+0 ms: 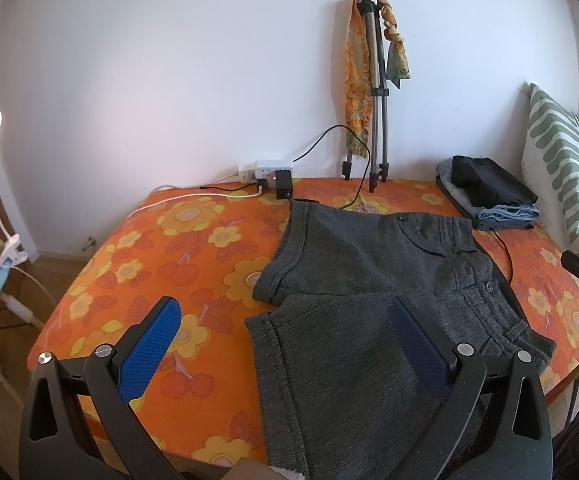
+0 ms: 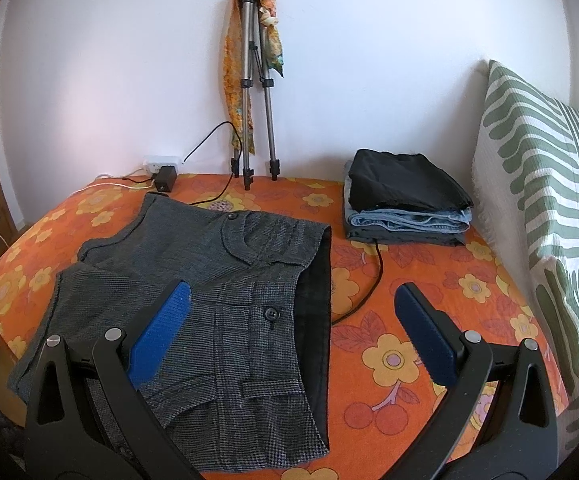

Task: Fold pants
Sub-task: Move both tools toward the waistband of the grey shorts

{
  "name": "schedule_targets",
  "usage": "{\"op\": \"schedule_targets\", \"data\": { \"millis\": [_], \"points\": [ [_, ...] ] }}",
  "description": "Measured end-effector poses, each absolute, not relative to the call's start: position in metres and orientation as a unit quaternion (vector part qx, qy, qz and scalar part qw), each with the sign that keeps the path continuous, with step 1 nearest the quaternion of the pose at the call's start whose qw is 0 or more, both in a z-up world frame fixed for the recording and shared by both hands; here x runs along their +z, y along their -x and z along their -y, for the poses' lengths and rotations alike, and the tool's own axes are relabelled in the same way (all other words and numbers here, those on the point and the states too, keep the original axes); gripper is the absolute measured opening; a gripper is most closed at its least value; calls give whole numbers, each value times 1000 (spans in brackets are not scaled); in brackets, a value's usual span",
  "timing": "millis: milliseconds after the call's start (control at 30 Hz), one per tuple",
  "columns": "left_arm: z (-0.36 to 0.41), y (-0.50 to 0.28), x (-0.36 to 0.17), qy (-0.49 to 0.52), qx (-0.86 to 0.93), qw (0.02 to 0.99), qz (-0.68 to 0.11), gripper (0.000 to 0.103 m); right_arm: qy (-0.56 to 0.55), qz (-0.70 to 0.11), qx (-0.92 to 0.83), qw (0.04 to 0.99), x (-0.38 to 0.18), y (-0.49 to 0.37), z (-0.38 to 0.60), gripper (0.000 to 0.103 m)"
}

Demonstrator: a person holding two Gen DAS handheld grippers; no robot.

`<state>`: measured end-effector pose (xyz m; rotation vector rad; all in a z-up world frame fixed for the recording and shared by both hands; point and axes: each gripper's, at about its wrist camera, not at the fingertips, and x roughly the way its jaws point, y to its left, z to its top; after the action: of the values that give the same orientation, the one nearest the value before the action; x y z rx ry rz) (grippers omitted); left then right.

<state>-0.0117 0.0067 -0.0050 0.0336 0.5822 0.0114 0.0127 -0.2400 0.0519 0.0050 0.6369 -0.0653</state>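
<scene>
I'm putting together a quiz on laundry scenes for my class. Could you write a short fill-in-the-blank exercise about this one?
1. The grey shorts lie spread flat on a bedspread whose main colour is ____.
2. Both the left hand-held gripper and the right hand-held gripper have their jaws ____.
3. In the stack of folded clothes, the top garment is ____ in colour.
4. A scarf hangs on the ____ that leans against the wall.

Missing words: orange; open; black; tripod
</scene>
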Motion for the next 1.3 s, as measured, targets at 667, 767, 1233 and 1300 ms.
{"op": "schedule_targets", "data": {
  "millis": [667, 767, 1233, 1300],
  "points": [
    [-28, 13, -24, -46, -48, 941, -332, 100, 33, -312, 58, 948, 42, 1, 218, 103],
    [-30, 16, -28, -54, -56, 937, -340, 100, 31, -318, 72, 945, 40, 2, 218, 103],
    [-35, 32, -33, -54, -112, 921, -369, 82, 138, -341, 151, 917, 35, 20, 173, 96],
    [-32, 36, -35, -60, -125, 916, -375, 79, 152, -351, 169, 908, 32, 23, 168, 90]
  ]
}}
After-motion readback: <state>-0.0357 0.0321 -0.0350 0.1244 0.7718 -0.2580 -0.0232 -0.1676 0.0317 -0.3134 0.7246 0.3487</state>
